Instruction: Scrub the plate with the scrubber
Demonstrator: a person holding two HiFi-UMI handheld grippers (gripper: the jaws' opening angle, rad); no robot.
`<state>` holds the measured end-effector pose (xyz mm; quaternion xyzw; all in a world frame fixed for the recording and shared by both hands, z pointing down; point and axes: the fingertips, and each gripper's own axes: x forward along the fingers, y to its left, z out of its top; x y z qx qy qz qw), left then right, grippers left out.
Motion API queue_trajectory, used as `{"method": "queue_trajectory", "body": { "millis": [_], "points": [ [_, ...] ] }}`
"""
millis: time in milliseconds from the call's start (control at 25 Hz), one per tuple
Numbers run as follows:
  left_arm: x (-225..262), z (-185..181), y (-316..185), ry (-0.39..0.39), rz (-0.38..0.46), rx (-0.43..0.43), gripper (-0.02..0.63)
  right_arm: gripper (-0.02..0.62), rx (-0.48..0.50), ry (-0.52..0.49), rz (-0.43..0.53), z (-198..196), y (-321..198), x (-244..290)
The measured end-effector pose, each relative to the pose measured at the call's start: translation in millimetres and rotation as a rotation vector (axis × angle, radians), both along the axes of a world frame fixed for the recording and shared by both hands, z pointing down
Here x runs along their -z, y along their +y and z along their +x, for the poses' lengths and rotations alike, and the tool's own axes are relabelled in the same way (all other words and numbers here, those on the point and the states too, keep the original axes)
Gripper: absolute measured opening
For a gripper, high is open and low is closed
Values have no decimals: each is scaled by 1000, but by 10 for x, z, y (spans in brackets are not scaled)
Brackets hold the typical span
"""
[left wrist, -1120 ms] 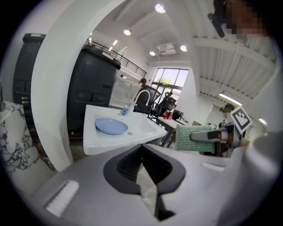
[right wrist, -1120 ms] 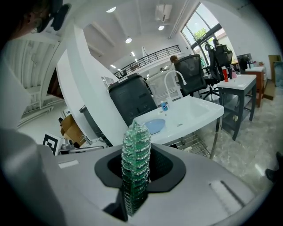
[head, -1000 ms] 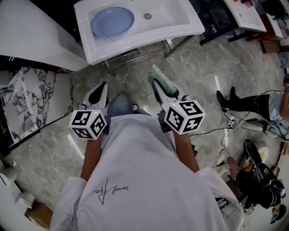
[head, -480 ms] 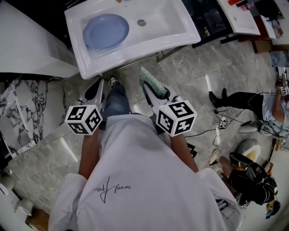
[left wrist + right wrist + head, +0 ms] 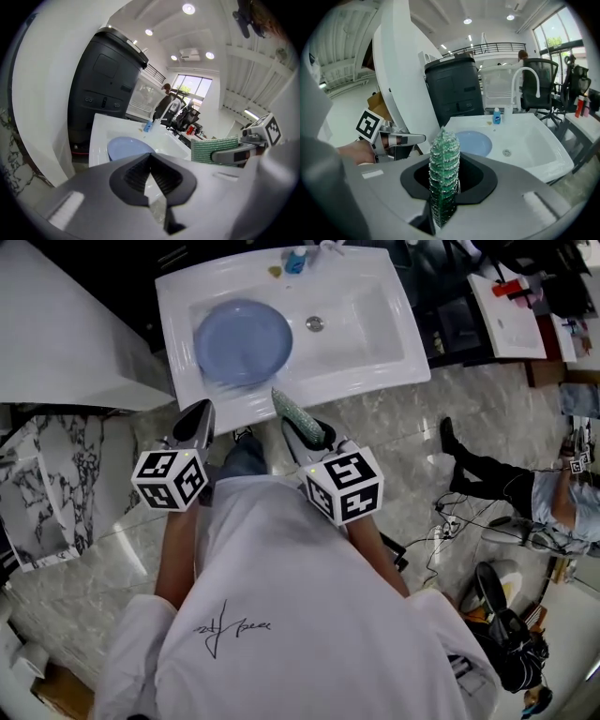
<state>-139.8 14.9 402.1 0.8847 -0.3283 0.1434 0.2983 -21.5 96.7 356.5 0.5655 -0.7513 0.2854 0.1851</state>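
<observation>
Both grippers have come forward from over the floor to the front rim of the white sink (image 5: pixel 375 381). The left gripper (image 5: pixel 201 414) is clenched, with nothing between its jaws. The right gripper (image 5: pixel 286 413) is grasping the green scrubber (image 5: pixel 302 418), which is held on edge with its tip over the rim. Just beyond, the blue plate (image 5: pixel 243 341) lies flat in the left part of the basin, apart from both grippers. The drain (image 5: pixel 315 323) is to its right, and a small blue bottle (image 5: pixel 295 261) stands on the back rim.
</observation>
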Motion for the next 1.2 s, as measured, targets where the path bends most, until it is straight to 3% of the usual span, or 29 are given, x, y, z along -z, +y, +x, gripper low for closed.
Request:
{"method": "queue_trajectory", "body": {
  "millis": [240,360,520,760,1080,1200],
  "points": [
    [-142,-122,-534,-20,-7,72,5,51,107,5,22,-173,-538,32],
    [-227,-120,-717,-15,-31,78,5,51,183,11,99,-287,-749,109],
    [-367,-163,-886,21,-70,137,5,64,163,30,153,-270,-973,132],
    [-582,-144,-950,62,-140,199,5,51,201,81,68,-251,-1147,-108],
    [-838,-136,-924,60,-206,266,5,51,267,-94,-42,-260,-1294,-316],
    [-944,-144,-936,45,-240,287,5,51,389,-161,-96,-327,-1397,-422]
  ]
}}
